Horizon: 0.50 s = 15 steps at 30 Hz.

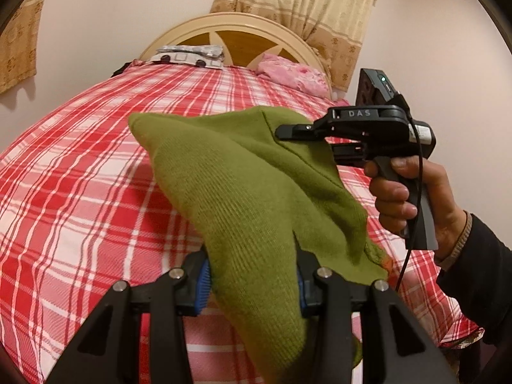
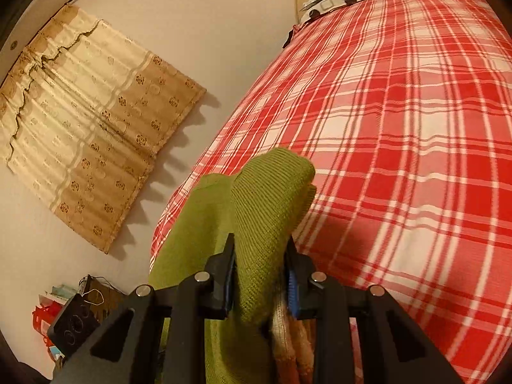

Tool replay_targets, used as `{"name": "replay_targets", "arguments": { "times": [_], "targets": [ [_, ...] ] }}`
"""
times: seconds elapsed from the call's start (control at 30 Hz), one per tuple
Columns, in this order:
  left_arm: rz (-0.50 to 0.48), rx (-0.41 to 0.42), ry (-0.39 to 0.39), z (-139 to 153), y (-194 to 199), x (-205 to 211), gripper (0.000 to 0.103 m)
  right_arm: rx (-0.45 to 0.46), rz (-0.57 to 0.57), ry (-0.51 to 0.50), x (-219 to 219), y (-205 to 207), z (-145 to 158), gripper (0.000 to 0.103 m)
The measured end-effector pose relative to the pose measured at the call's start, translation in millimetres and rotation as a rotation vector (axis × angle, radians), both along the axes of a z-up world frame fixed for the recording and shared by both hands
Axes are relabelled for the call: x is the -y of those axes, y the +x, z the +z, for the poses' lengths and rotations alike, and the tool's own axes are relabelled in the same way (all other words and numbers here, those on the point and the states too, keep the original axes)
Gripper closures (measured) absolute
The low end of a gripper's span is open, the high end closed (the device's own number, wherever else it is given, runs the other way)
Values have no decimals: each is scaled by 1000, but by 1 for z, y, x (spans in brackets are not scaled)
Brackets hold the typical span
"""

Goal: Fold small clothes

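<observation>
Bedroom, pink walls. Nearest: left hand-held gripper [image 1: 252, 288], fingers closed on a green knit garment [image 1: 243, 192] held in the air over the bed [image 1: 80, 192]. Beside it: right hand-held gripper [image 2: 260, 275], clamped on another part of the same garment [image 2: 265, 217]; seen from the left camera [image 1: 288, 132], gripped by a hand [image 1: 412, 198]. Below: red-and-white plaid bedspread. Farther: pink pillow [image 1: 291, 75], folded grey cloth [image 1: 188, 54], arched headboard [image 1: 243, 28], beige curtains [image 1: 304, 3].
</observation>
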<state>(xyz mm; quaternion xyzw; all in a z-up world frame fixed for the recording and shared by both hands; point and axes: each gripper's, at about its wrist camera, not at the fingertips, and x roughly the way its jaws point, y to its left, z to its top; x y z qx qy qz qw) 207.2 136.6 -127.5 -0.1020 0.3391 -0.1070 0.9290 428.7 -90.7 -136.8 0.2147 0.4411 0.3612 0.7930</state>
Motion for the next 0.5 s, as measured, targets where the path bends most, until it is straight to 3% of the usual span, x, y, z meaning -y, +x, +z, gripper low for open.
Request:
{"name": "replay_targets", "arguments": {
  "times": [0.5],
  "targets": [
    [29,-68,4,-30,-5,-18,61,-67,34,-37,-44,18,-37,76]
  ]
}}
